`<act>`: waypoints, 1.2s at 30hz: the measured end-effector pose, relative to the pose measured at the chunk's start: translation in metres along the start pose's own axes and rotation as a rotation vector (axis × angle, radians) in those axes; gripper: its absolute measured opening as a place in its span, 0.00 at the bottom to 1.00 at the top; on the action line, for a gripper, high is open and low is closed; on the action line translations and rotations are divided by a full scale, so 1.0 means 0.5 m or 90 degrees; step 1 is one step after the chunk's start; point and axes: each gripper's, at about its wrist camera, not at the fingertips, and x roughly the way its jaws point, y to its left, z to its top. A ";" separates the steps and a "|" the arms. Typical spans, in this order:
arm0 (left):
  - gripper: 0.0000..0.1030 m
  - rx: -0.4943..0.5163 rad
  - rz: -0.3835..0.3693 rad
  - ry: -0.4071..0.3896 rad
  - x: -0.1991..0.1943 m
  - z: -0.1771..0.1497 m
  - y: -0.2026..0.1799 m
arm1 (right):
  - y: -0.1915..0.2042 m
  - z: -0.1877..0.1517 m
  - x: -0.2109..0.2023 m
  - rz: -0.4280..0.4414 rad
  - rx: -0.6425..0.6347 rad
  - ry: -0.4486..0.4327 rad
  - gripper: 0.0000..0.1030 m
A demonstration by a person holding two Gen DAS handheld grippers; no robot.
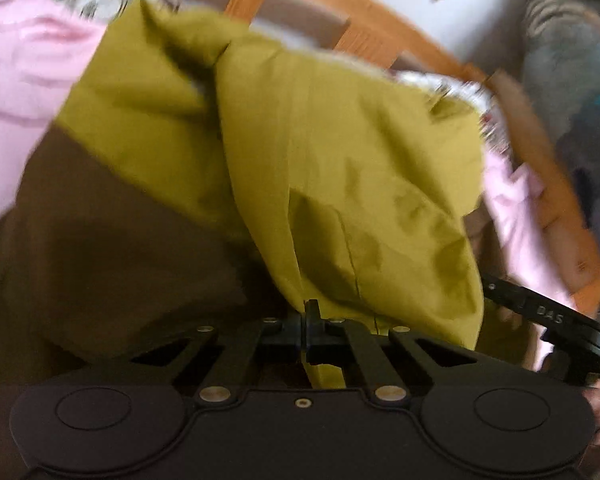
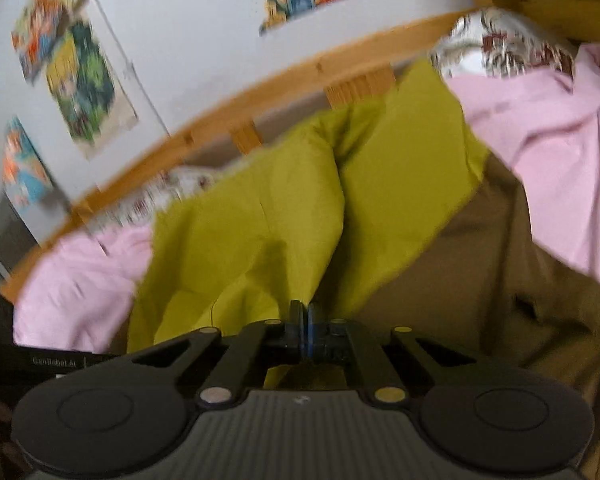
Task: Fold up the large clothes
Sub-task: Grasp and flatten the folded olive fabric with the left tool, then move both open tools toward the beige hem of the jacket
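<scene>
Both grippers pinching one olive-green garment above a bed.

In the left wrist view we see the left gripper [image 1: 307, 312] closed on a fold of the olive-green garment [image 1: 300, 140], which fills the centre of the frame. In the right wrist view the right gripper [image 2: 303, 314] is likewise clamped on the same cloth [image 2: 260, 216] at lower centre. A brown fabric [image 2: 480, 272] lies beneath it, a pink blanket [image 2: 548, 128] at upper right, and a wooden bed rail [image 2: 260, 92] crosses the upper frame. Both views are motion-blurred.
</scene>
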 end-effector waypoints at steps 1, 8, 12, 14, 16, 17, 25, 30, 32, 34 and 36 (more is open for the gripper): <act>0.01 0.001 0.014 0.002 0.012 -0.006 0.005 | 0.000 -0.012 0.007 -0.011 -0.009 0.006 0.02; 0.11 0.035 0.041 -0.004 0.017 -0.008 -0.010 | 0.027 -0.044 0.043 -0.066 -0.091 0.010 0.03; 0.41 0.013 0.035 0.001 -0.004 -0.005 -0.012 | 0.029 -0.043 0.019 -0.059 -0.085 0.007 0.12; 0.61 0.013 0.043 -0.008 -0.024 -0.013 -0.022 | 0.028 -0.042 0.000 -0.052 -0.086 0.008 0.29; 0.78 0.029 0.067 -0.022 -0.054 -0.024 -0.033 | 0.035 -0.044 -0.023 -0.050 -0.097 0.000 0.46; 0.83 0.041 0.079 -0.027 -0.067 -0.031 -0.042 | 0.040 -0.045 -0.037 -0.049 -0.105 -0.004 0.51; 0.99 0.099 0.124 -0.057 -0.221 -0.122 -0.082 | 0.083 -0.089 -0.197 -0.046 -0.135 -0.043 0.86; 0.99 0.146 0.132 -0.081 -0.292 -0.207 -0.108 | 0.108 -0.144 -0.314 -0.052 -0.141 -0.053 1.00; 0.99 0.155 0.139 -0.074 -0.302 -0.242 -0.115 | 0.119 -0.168 -0.354 -0.051 -0.155 -0.039 1.00; 0.99 0.158 0.143 -0.061 -0.315 -0.272 -0.115 | 0.134 -0.192 -0.385 -0.054 -0.180 -0.018 1.00; 0.99 0.167 0.142 -0.050 -0.331 -0.303 -0.110 | 0.149 -0.220 -0.414 -0.057 -0.224 0.013 1.00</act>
